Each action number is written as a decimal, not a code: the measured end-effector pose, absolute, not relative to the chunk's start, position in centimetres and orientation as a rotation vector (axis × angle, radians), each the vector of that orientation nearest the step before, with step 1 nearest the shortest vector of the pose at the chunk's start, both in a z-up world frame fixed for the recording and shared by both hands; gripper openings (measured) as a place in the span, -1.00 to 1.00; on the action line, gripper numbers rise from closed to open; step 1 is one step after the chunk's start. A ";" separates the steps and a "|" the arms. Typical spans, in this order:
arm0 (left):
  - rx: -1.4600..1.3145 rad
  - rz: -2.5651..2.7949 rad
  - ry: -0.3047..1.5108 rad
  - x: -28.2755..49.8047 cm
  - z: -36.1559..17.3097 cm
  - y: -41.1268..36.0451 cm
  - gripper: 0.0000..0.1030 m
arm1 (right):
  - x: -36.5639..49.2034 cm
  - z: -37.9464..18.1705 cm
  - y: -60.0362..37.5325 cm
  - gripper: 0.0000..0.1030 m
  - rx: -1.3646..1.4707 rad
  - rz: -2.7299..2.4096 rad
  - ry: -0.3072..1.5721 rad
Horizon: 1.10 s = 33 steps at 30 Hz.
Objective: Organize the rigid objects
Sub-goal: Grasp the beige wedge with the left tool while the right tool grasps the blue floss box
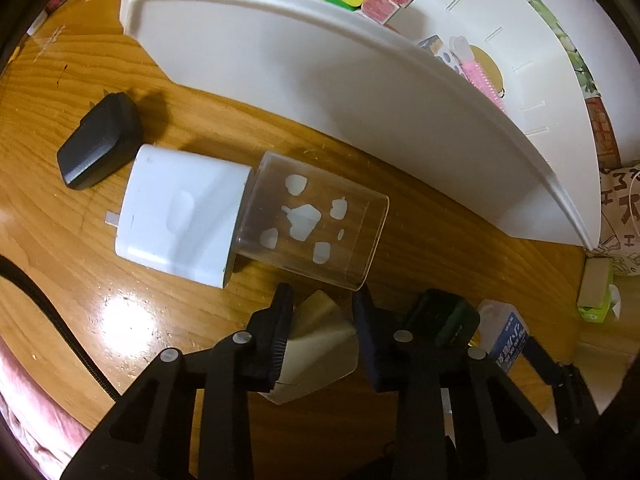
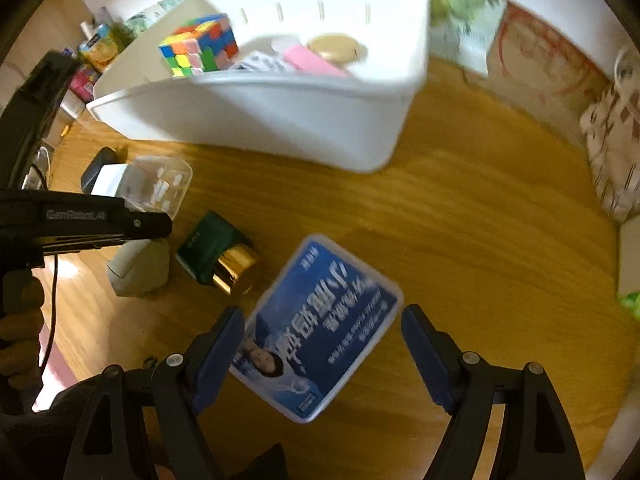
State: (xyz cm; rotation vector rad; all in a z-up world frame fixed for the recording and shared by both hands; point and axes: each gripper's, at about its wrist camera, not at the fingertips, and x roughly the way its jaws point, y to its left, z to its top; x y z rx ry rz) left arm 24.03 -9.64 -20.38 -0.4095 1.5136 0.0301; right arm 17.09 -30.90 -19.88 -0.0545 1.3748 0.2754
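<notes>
My left gripper (image 1: 322,295) points down and is shut on a beige angular block (image 1: 316,344) on the wooden table; the right wrist view shows the same block (image 2: 140,268) under its black fingers (image 2: 152,224). My right gripper (image 2: 323,311) stands open over a flat box with a blue label (image 2: 320,328), which lies on the table between its fingers. The left pad is close to the box's corner and the right pad is well clear. Behind stands a white bin (image 1: 280,80) (image 2: 260,120) holding a colourful puzzle cube (image 2: 200,46), a pink comb (image 2: 312,60) and a round tan item (image 2: 336,46).
On the table lie a clear tumbler on its side (image 1: 312,228), a white charger (image 1: 180,216), a black adapter (image 1: 100,144) and a dark green bottle with a gold cap (image 2: 212,252). A black cable (image 1: 52,312) runs at the left. Patterned fabric (image 2: 612,152) borders the right.
</notes>
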 end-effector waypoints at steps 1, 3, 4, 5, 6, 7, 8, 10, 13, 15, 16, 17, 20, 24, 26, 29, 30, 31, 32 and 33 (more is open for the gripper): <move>-0.414 0.028 1.517 24.0 -20.4 -9.6 -0.36 | 17.1 -20.1 -31.2 0.58 -0.034 0.274 1.388; -0.422 0.027 1.528 23.7 -20.4 -9.5 -0.36 | 17.1 -20.2 -31.4 0.58 -0.032 0.268 1.397; -0.426 0.027 1.537 23.8 -20.3 -9.5 -0.36 | 17.1 -20.2 -31.5 0.58 -0.031 0.267 1.400; -0.429 0.026 1.544 23.6 -20.2 -9.4 -0.36 | 17.1 -20.2 -31.5 0.58 -0.032 0.267 1.401; -0.432 0.025 1.557 23.5 -20.2 -9.3 -0.36 | 17.1 -20.3 -31.6 0.58 -0.035 0.266 1.404; -0.432 0.025 1.566 23.6 -20.3 -9.3 -0.34 | 17.1 -20.4 -31.5 0.58 -0.039 0.265 1.412; -0.433 0.026 1.579 24.0 -20.3 -9.2 -0.30 | 17.2 -20.6 -31.5 0.58 -0.043 0.265 1.422; -0.437 0.032 1.600 24.1 -20.3 -9.2 -0.18 | 17.1 -21.0 -31.2 0.58 -0.047 0.269 1.444; -0.433 0.025 1.620 24.0 -20.2 -9.0 0.18 | 16.9 -21.4 -30.8 0.58 -0.058 0.278 1.466; -0.442 0.020 1.629 24.2 -20.0 -8.9 0.34 | 16.7 -21.5 -30.4 0.37 -0.062 0.283 1.470; -0.441 0.021 1.631 24.1 -20.4 -8.2 0.36 | 16.7 -21.5 -30.4 0.37 -0.061 0.286 1.471; -0.438 0.022 1.636 24.0 -20.3 -8.2 0.36 | 16.7 -21.5 -30.3 0.36 -0.063 0.285 1.471; -0.422 0.035 1.671 23.7 -20.8 -8.2 0.36 | 16.4 -21.4 -30.2 0.36 -0.069 0.287 1.468; -0.439 0.055 1.691 22.4 -21.5 -9.0 0.36 | 16.2 -21.3 -30.4 0.35 -0.068 0.286 1.470; -0.448 0.081 1.708 22.2 -22.1 -8.7 0.35 | 16.1 -21.2 -30.5 0.35 -0.071 0.282 1.474; -0.454 0.092 1.731 21.9 -22.9 -8.6 0.32 | 16.4 -21.6 -30.2 0.35 -0.072 0.272 1.483; -0.449 0.092 1.739 21.9 -22.9 -8.7 0.31 | 16.6 -21.7 -30.1 0.35 -0.073 0.268 1.486; -0.439 0.096 1.742 21.8 -22.9 -8.8 0.28 | 16.6 -21.7 -30.1 0.35 -0.075 0.262 1.488; -0.437 0.095 1.744 21.7 -23.1 -9.0 0.18 | 16.8 -21.9 -29.9 0.35 -0.077 0.258 1.490; -0.432 0.091 1.747 21.6 -23.1 -9.1 0.17 | 16.9 -21.9 -29.8 0.35 -0.077 0.256 1.491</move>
